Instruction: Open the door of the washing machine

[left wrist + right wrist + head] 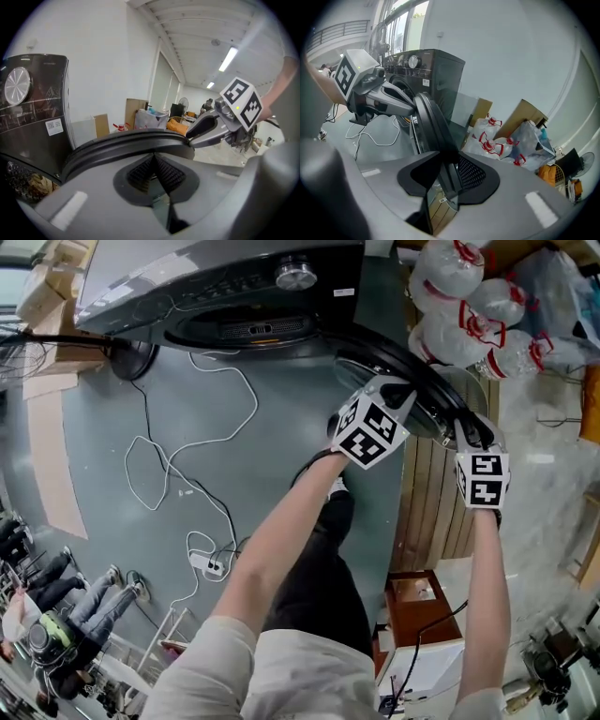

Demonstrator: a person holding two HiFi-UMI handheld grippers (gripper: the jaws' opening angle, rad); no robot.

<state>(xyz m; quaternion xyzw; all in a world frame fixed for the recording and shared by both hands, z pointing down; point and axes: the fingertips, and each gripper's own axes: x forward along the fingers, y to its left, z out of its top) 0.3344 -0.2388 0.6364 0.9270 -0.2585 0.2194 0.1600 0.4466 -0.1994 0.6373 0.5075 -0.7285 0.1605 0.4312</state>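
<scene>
The right gripper [449, 174] was clamped on the door [429, 119], whose rim ran straight ahead from its jaws toward the washing machine [436, 70], while the left gripper [157, 176], jaws together and empty, sat just behind that rim.

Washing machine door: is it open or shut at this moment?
Open. The door stands swung away from the washing machine front, its edge clamped by the right gripper.
</scene>
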